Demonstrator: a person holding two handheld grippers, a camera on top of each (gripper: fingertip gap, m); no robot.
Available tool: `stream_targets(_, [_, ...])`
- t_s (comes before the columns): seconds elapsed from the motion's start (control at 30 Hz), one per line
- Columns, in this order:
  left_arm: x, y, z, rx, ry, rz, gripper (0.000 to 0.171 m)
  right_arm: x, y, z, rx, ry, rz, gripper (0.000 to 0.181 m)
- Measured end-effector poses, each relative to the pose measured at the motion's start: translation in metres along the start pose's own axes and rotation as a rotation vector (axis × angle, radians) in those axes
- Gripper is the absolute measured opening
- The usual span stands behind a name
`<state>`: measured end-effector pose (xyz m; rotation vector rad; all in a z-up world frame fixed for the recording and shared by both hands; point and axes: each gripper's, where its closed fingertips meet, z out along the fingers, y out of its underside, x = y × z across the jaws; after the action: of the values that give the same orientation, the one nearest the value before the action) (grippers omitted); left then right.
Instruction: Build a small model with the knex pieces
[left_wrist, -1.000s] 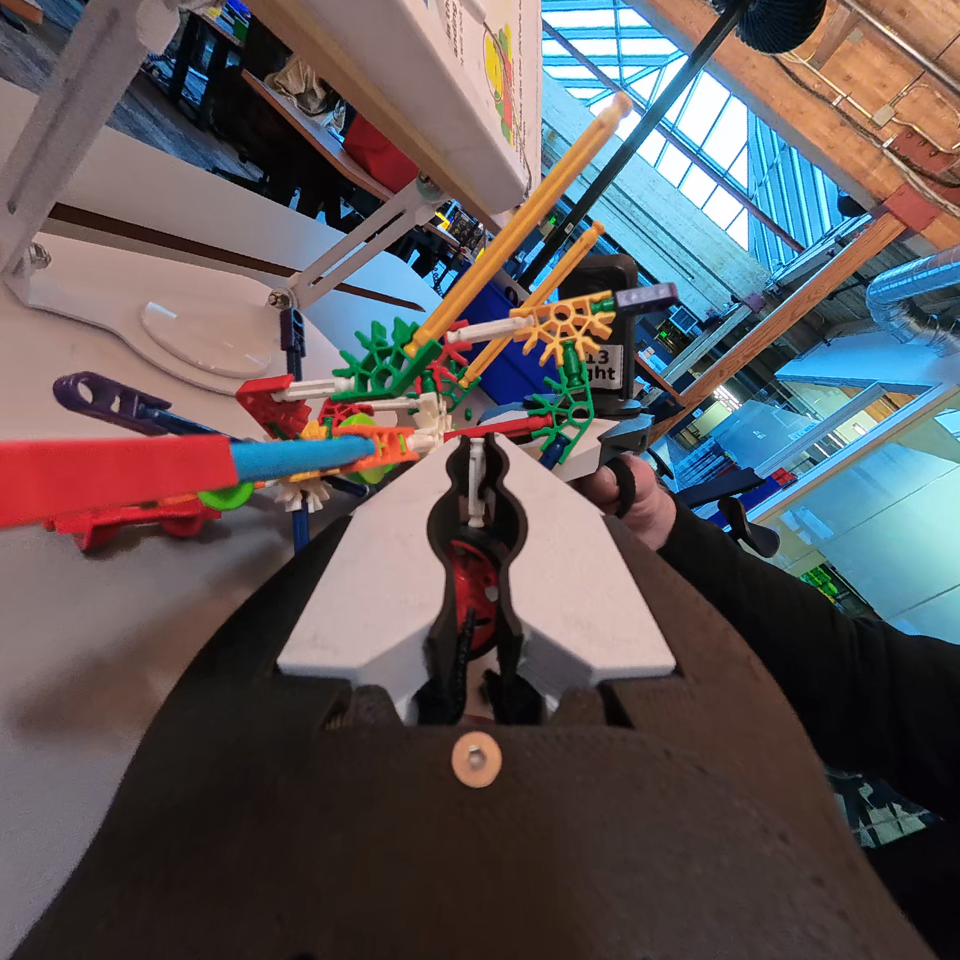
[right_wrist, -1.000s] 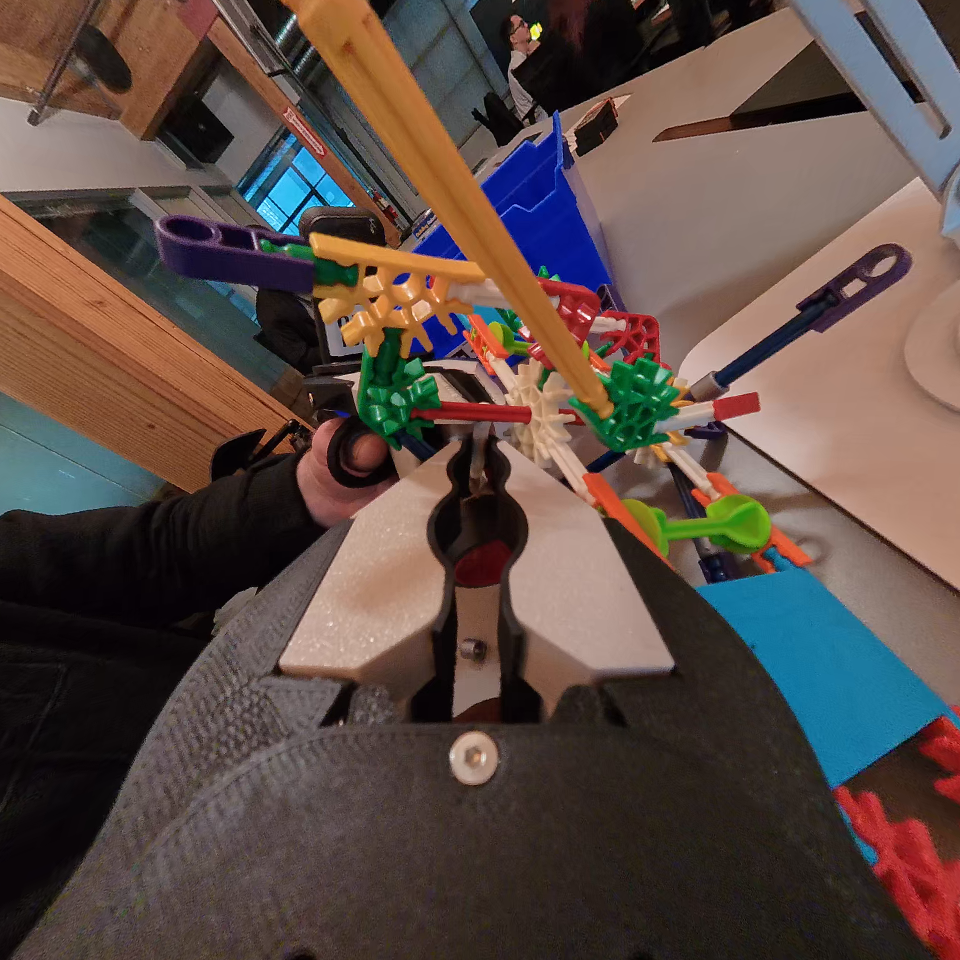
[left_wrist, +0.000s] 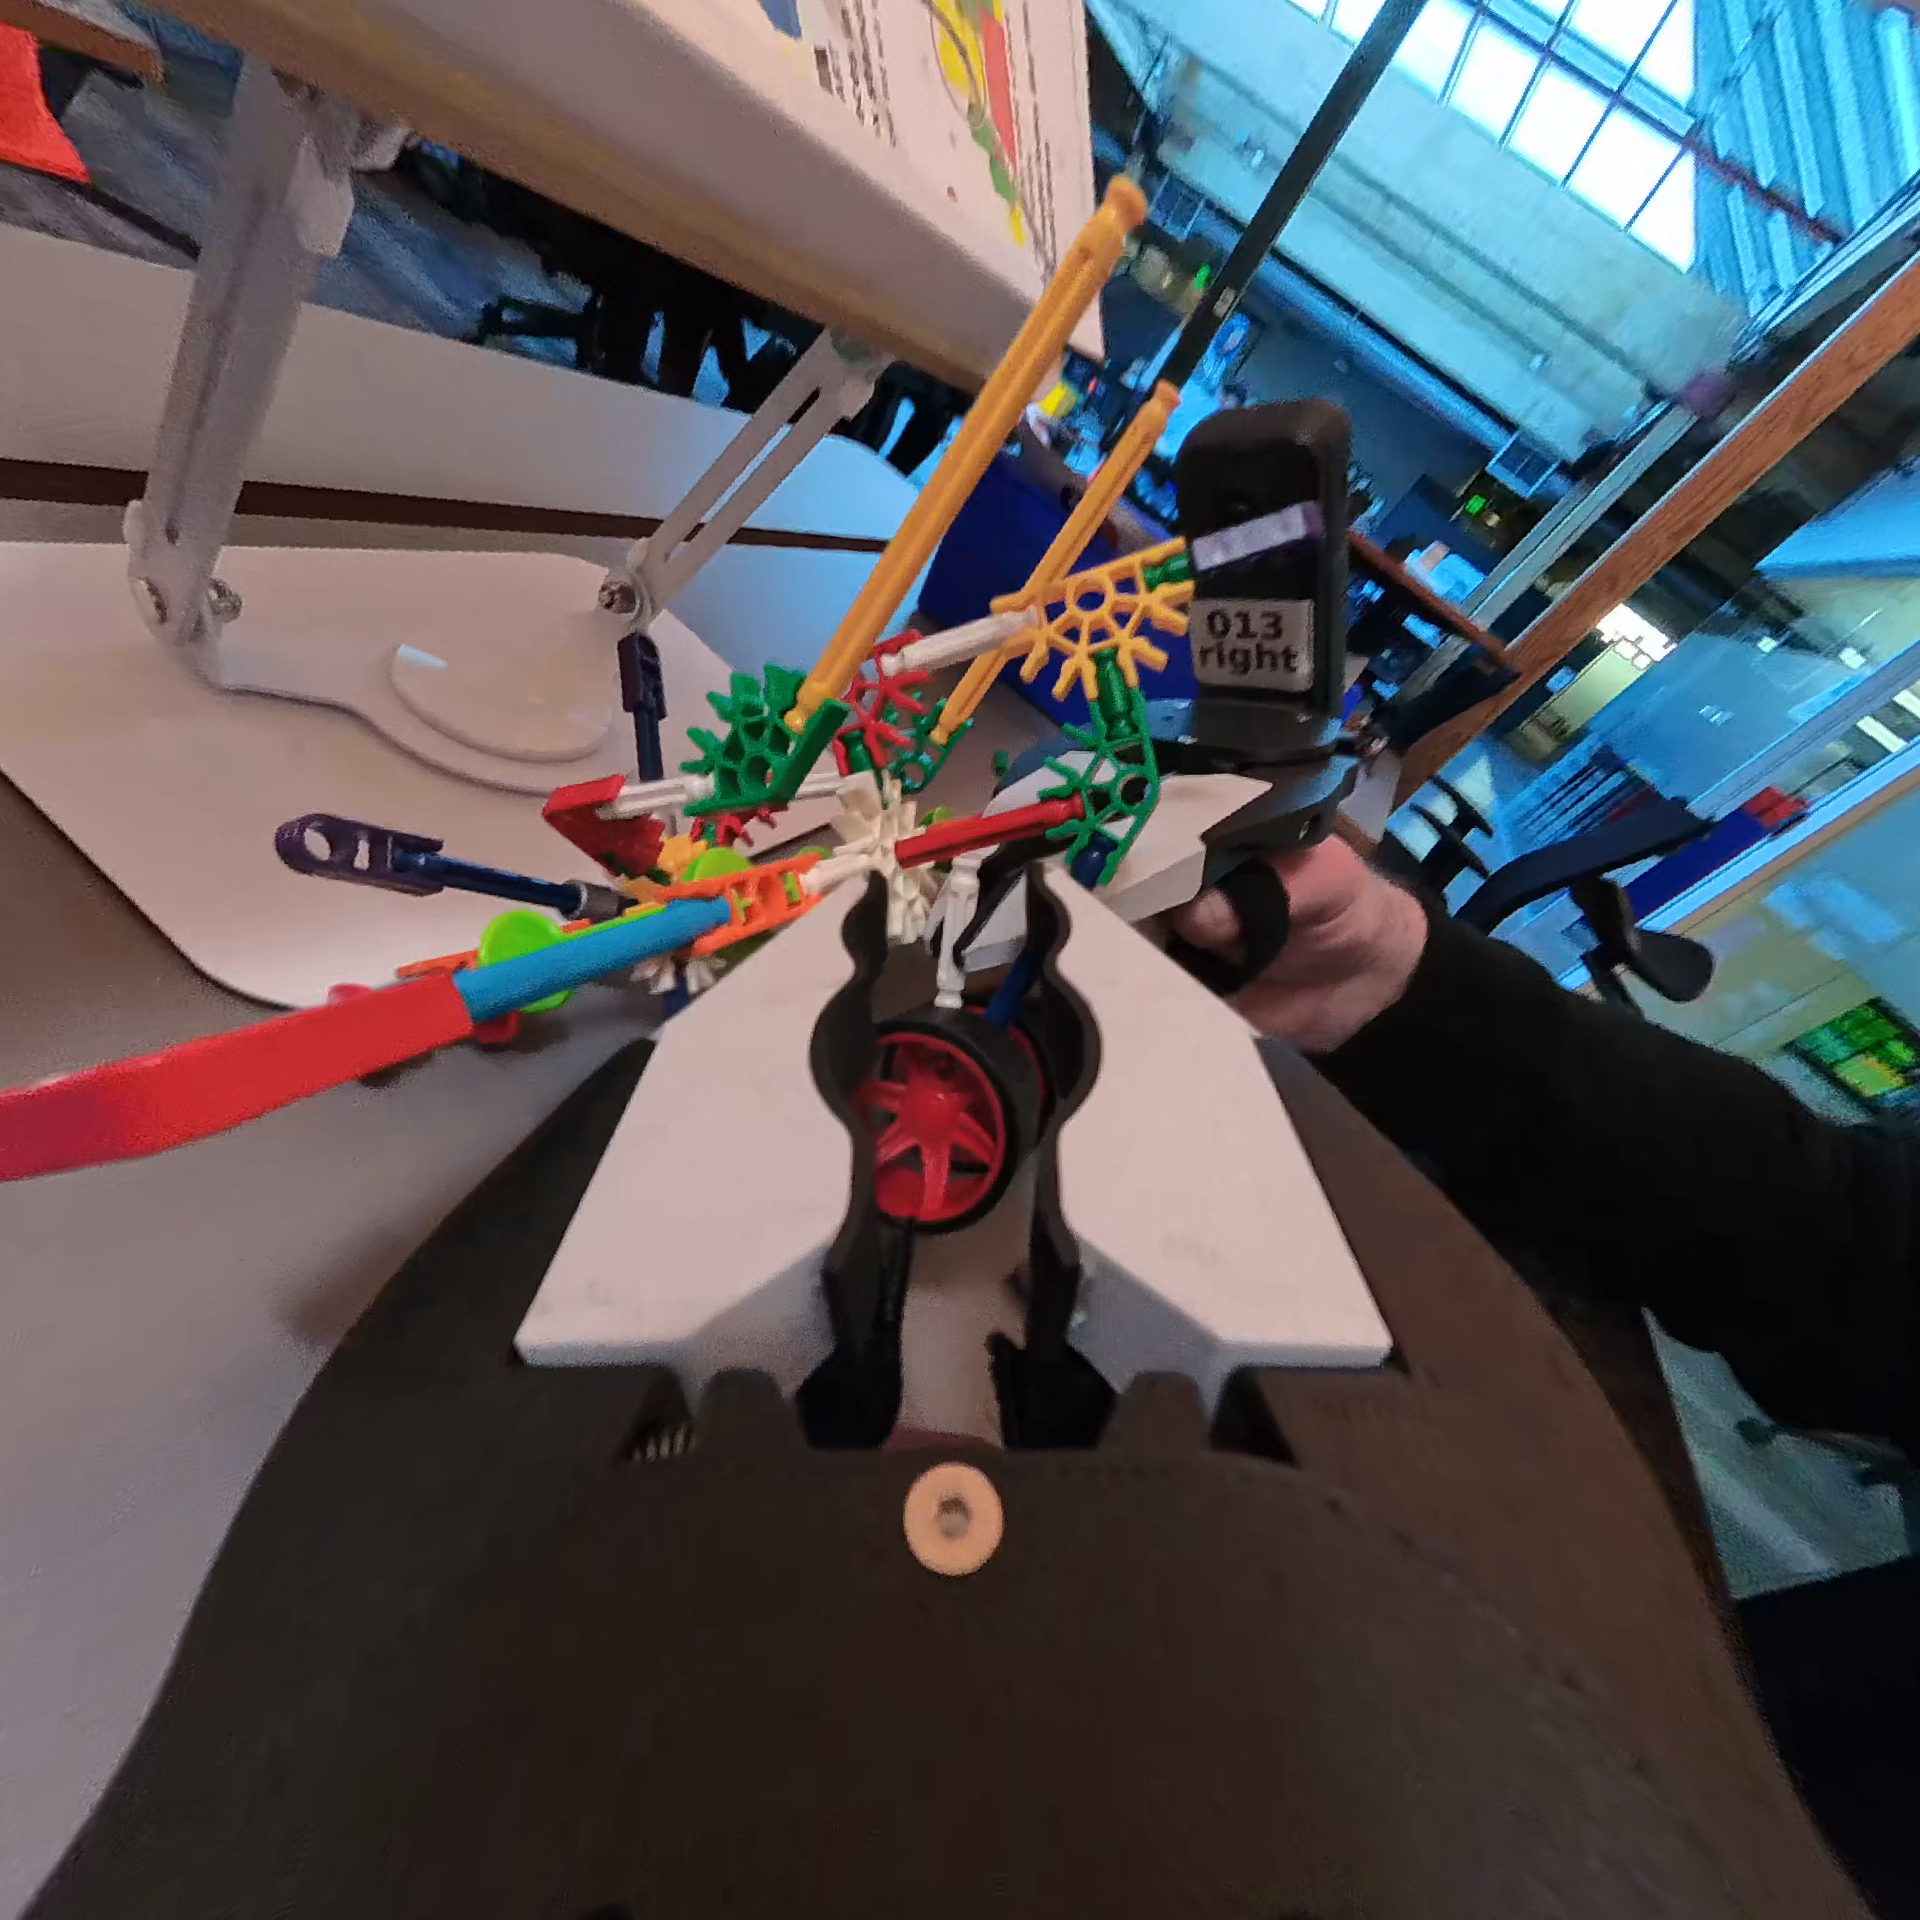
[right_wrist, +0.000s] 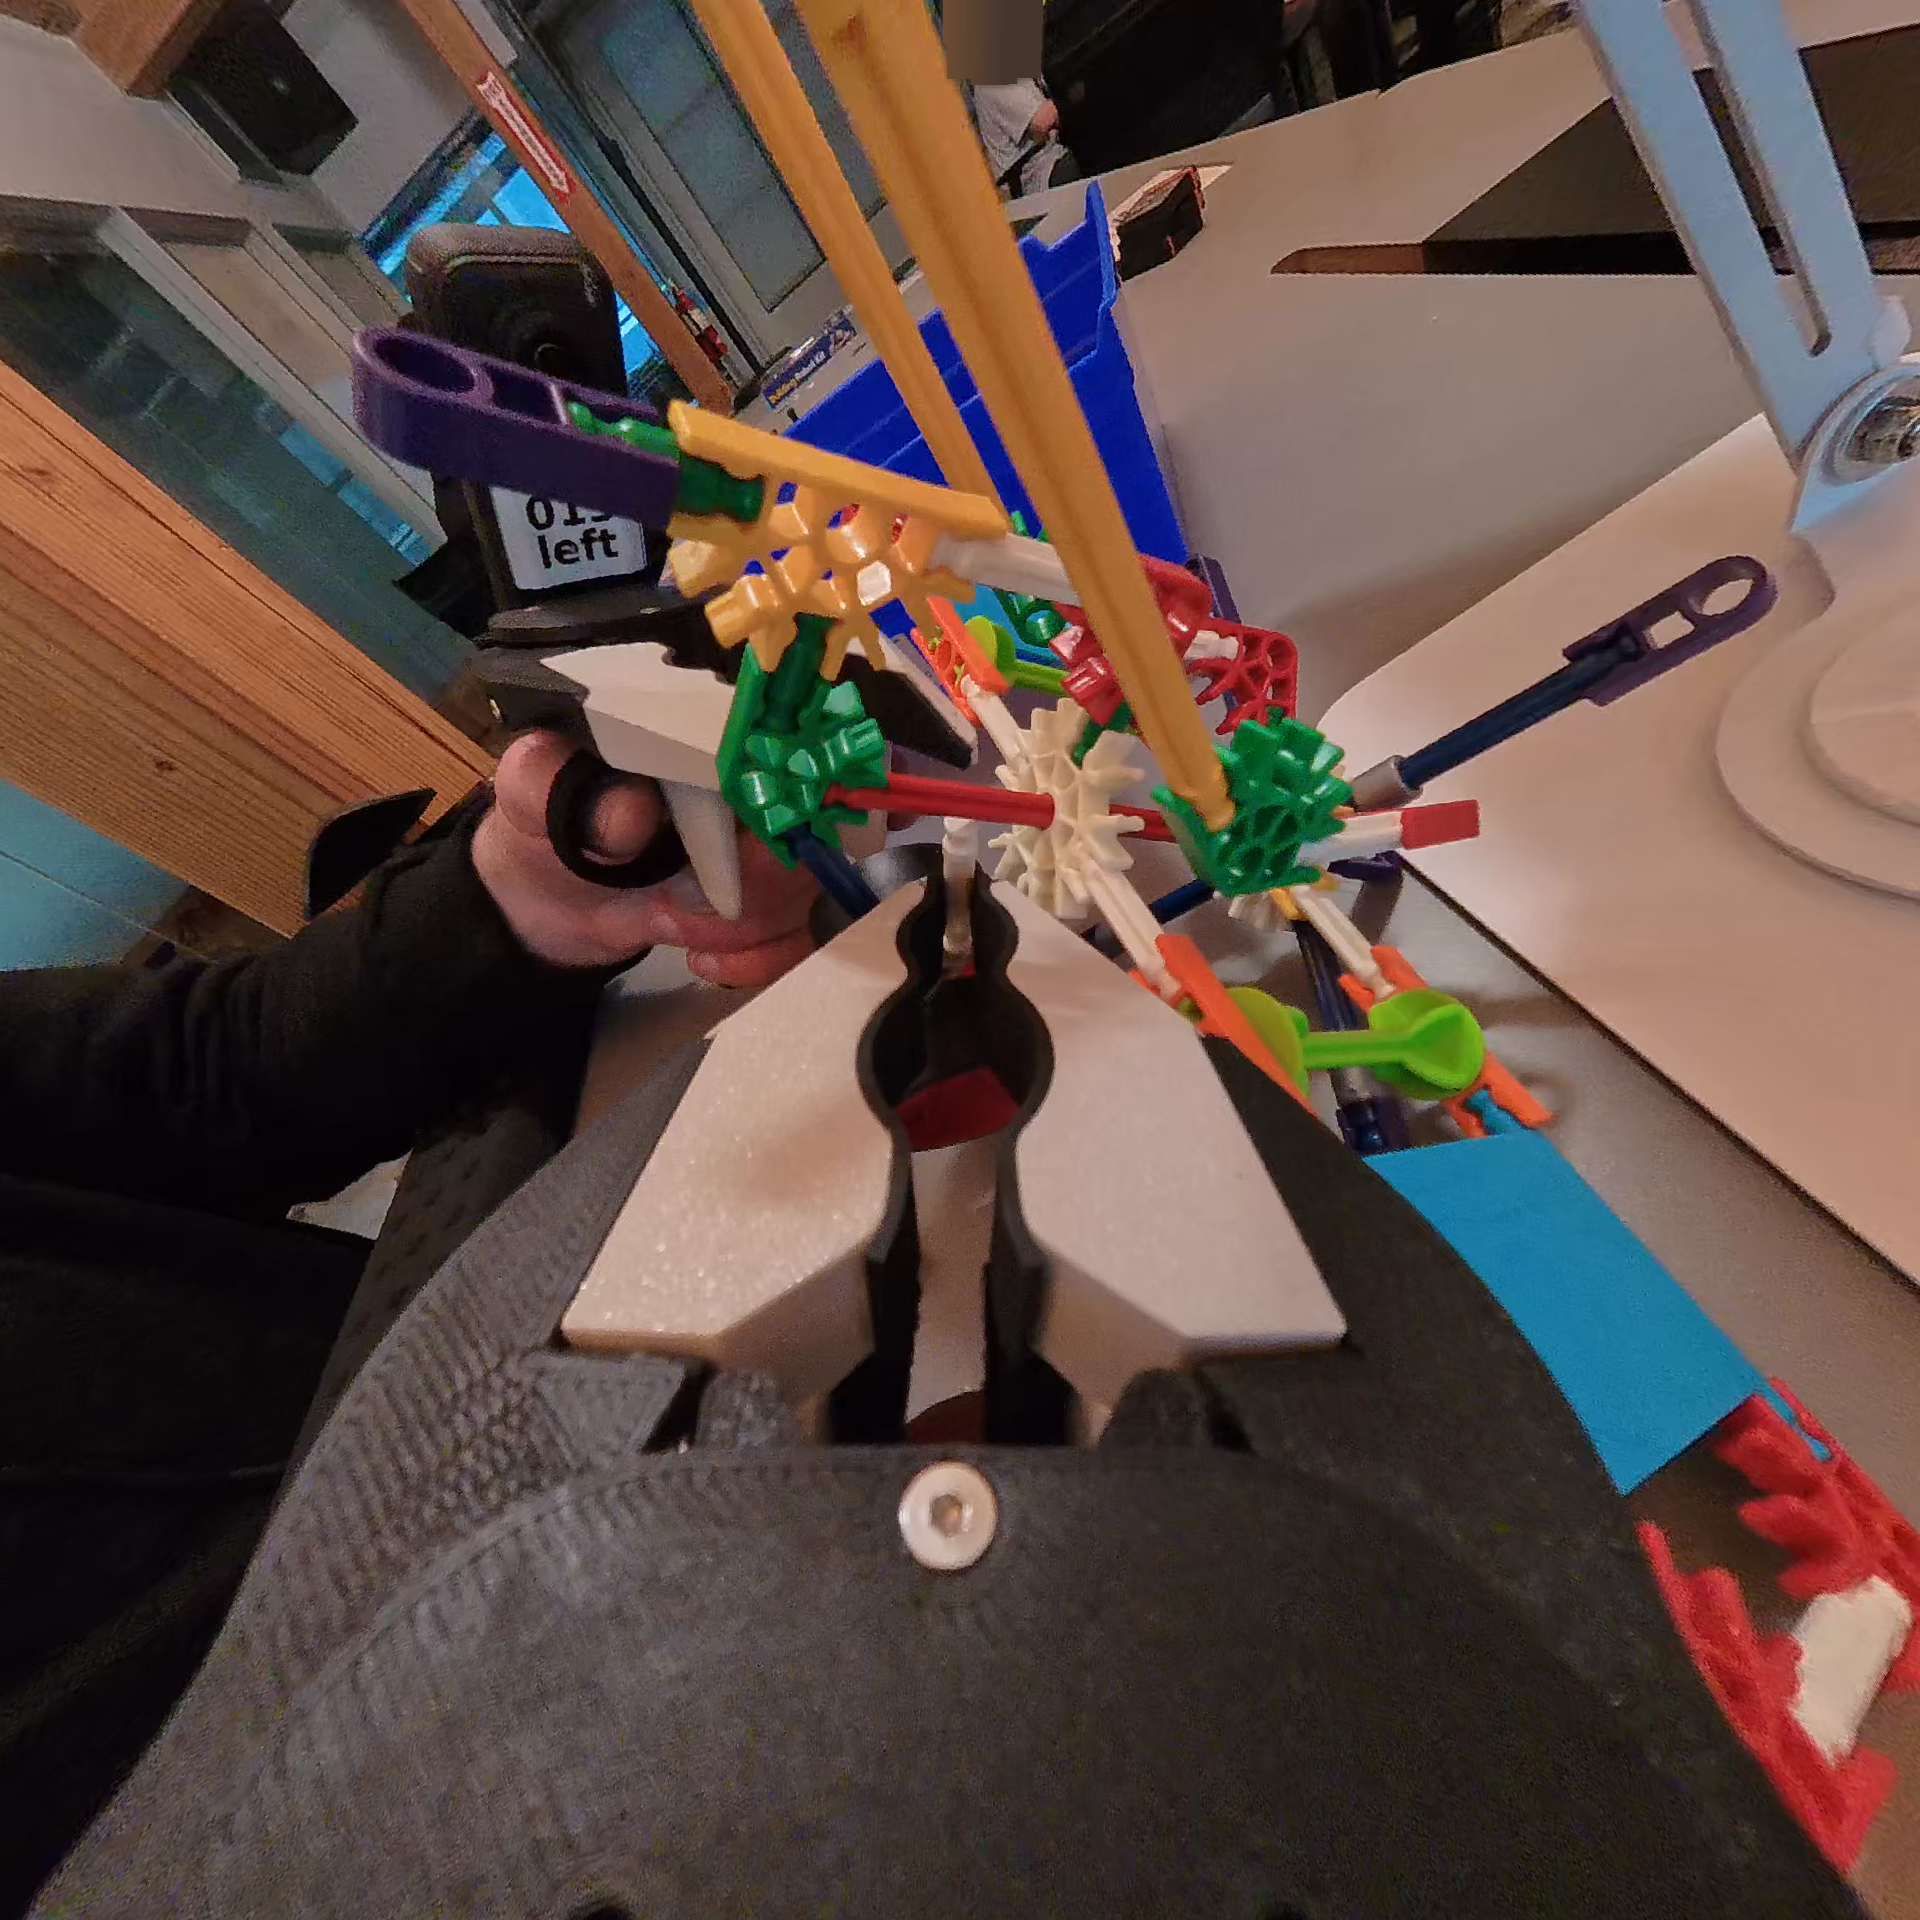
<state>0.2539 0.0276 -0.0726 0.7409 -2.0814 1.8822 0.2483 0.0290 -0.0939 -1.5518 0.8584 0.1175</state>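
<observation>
A many-coloured rod-and-connector toy model (left_wrist: 883, 821) (right_wrist: 1070, 800) is held up between both grippers over a grey table. It has two long yellow rods, green, yellow and white snowflake connectors and purple end pieces. My left gripper (left_wrist: 951, 904) is parted around a short white rod (left_wrist: 951, 940). The rod leads to a red-hubbed black wheel (left_wrist: 940, 1127), which sits in the round hollow between the pads. My right gripper (right_wrist: 956, 899) is shut on a short white rod (right_wrist: 958, 883) under the white connector. Each gripper also shows in the other's view, hand-held: the right (left_wrist: 1174, 852) and the left (right_wrist: 644, 717).
A white stand base (left_wrist: 312, 665) (right_wrist: 1829, 727) lies on the table behind the model. A blue bin (right_wrist: 1049, 343) stands beyond. A red-and-blue strip (left_wrist: 312, 1049) (right_wrist: 1558, 1299) lies at the model's side, and a red toothed piece (right_wrist: 1787, 1621) sits close by. My left and right fingertips are right by each other.
My left gripper's jaws have spread apart from the white rod, and the red wheel now shows fully between them. The model looks nearer and slightly turned. My right gripper stays shut.
</observation>
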Motion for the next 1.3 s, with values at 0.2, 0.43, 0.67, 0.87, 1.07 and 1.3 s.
stream_targets(0.2, [-0.008,0.023,0.005,-0.136,-0.057,0.048,0.024,0.001,0.002,-0.002,-0.018,0.004,-0.006,0.002])
stream_targets(0.43, [-0.013,0.031,0.009,-0.158,-0.042,-0.022,0.031,0.002,0.002,-0.004,-0.024,0.008,-0.006,0.002])
stream_targets(0.67, [-0.013,0.03,0.014,-0.128,0.011,-0.108,0.036,0.004,0.001,-0.007,-0.023,0.02,-0.006,0.002])
stream_targets(0.87, [-0.017,0.03,0.012,-0.143,-0.017,-0.062,0.038,0.003,0.003,-0.006,-0.034,0.014,-0.009,0.002])
stream_targets(1.07, [-0.015,0.031,0.013,-0.146,0.012,-0.064,0.036,0.002,0.005,-0.008,-0.058,0.015,-0.022,0.002])
stream_targets(1.3, [-0.014,0.028,0.013,-0.124,0.028,-0.071,0.03,0.003,0.013,-0.005,-0.101,0.029,-0.032,0.001])
